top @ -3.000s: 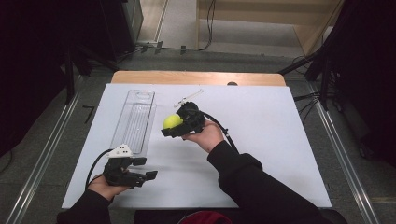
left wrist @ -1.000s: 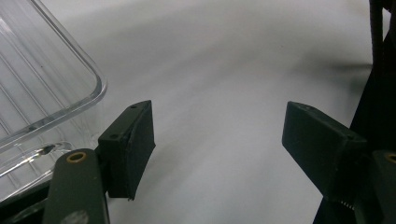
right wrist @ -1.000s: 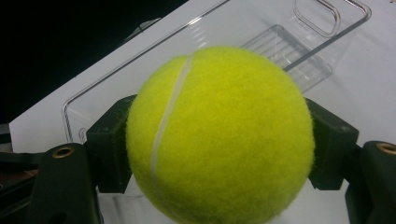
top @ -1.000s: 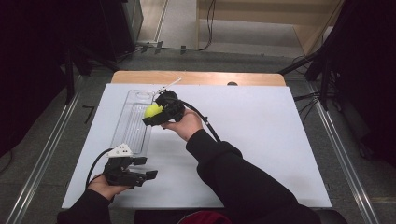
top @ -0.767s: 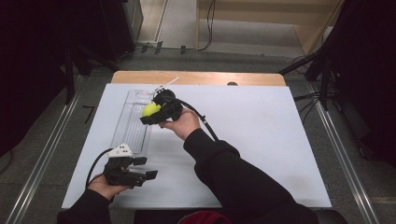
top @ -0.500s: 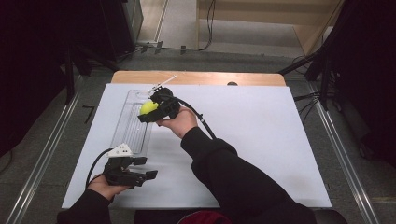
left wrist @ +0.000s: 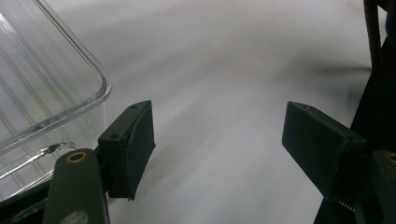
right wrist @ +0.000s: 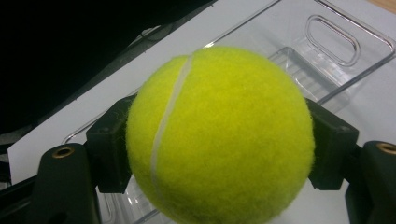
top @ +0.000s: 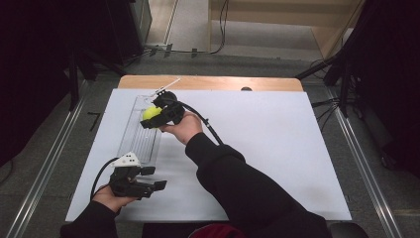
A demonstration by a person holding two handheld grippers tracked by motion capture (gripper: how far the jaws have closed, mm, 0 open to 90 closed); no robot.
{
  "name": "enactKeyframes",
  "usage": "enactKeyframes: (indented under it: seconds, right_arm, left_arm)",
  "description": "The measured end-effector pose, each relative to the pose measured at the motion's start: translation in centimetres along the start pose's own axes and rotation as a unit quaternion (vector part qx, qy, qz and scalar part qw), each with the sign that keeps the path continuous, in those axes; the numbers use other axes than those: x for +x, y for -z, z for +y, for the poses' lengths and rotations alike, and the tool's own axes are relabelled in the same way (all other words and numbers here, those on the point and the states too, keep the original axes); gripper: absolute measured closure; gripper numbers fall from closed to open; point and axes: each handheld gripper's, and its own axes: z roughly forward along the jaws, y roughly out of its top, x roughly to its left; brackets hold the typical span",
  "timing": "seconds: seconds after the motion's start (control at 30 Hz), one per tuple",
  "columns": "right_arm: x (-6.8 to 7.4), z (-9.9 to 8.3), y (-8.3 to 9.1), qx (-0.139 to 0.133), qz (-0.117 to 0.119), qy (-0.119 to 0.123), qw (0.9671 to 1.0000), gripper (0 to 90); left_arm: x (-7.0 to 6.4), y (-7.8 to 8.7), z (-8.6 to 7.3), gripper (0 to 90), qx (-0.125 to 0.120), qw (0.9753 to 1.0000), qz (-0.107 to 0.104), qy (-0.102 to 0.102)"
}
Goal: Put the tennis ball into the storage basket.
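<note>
A yellow tennis ball (top: 150,113) (right wrist: 219,135) is clamped between the jaws of my right gripper (top: 154,117), which is shut on it and held over the far end of a long clear plastic tray (top: 137,141) (right wrist: 331,51). The ball hangs above the tray's inside. My left gripper (top: 153,183) (left wrist: 217,149) rests near the table's front left, just past the tray's near corner (left wrist: 70,93), open with nothing between its jaws.
The tray lies lengthwise on a white sheet (top: 277,144) that covers the table, with a wooden edge (top: 213,82) at the back. A black cable (top: 208,126) trails from the right gripper. Dark floor and metal rails flank the table.
The right gripper has carried the ball leftward and away from me, from the table's middle to above the tray's far end. The left gripper has stayed put.
</note>
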Motion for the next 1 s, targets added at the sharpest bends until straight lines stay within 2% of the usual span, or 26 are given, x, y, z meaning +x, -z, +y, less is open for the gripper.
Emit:
enactKeyframes:
  seconds: [0.43,1.0]
  right_arm:
    - [0.2,1.0,-1.4,0.009,-0.003,0.006,0.9999,22.8]
    - [0.9,1.7,-2.9,0.002,-0.004,0.008,1.0000,22.8]
  left_arm:
    - [0.0,0.0,0.0,26.4,0.001,1.0000,0.000,-0.003]
    - [-0.1,0.0,0.0,26.4,0.002,1.0000,-0.001,-0.005]
